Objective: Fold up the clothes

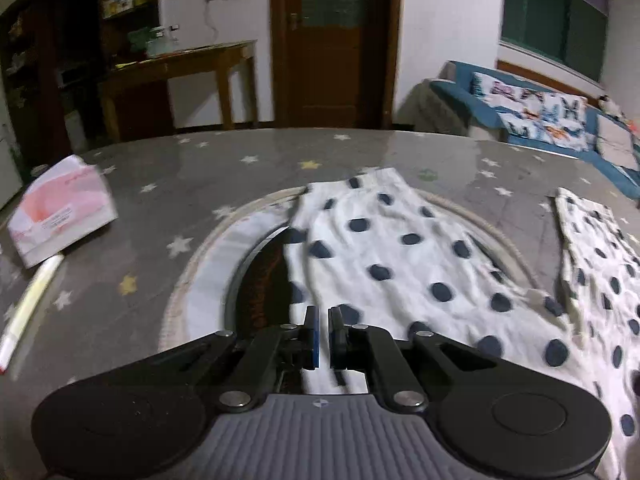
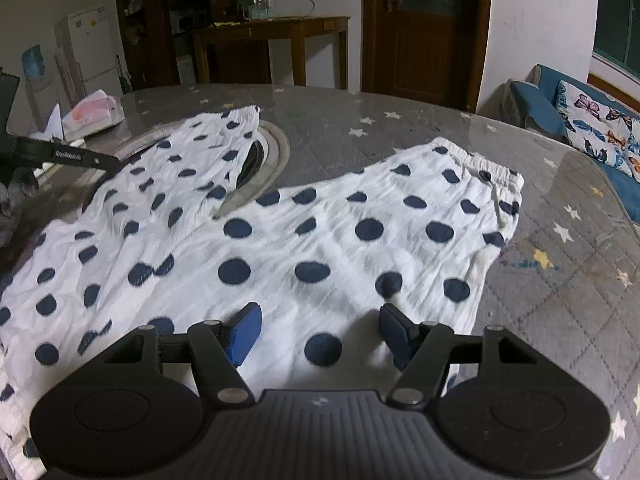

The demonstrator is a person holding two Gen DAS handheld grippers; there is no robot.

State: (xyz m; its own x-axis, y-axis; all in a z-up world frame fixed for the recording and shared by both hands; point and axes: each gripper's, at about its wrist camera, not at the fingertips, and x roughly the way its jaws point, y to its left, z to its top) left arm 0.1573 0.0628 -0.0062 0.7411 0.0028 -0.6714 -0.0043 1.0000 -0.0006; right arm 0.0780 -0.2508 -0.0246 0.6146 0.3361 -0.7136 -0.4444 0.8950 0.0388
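Trousers (image 2: 312,240), white with dark dots, lie spread across the middle of the grey star-printed table (image 2: 560,280), one leg running toward the upper left of the right wrist view and the elastic waistband toward its right. The left gripper (image 1: 323,338) is clenched at the bottom centre of its view, with white cloth showing between its fingers, so it appears to be pinching the fabric's edge. The right gripper (image 2: 320,334) hangs released over the cloth at lower centre, nothing between its fingers. The step looks like taking hold for a first fold; next the right gripper would need to close on an edge so both can lift together. A tissue pack (image 1: 60,208) sits at the left with a pen (image 1: 30,308) below it; nothing shows inside it.
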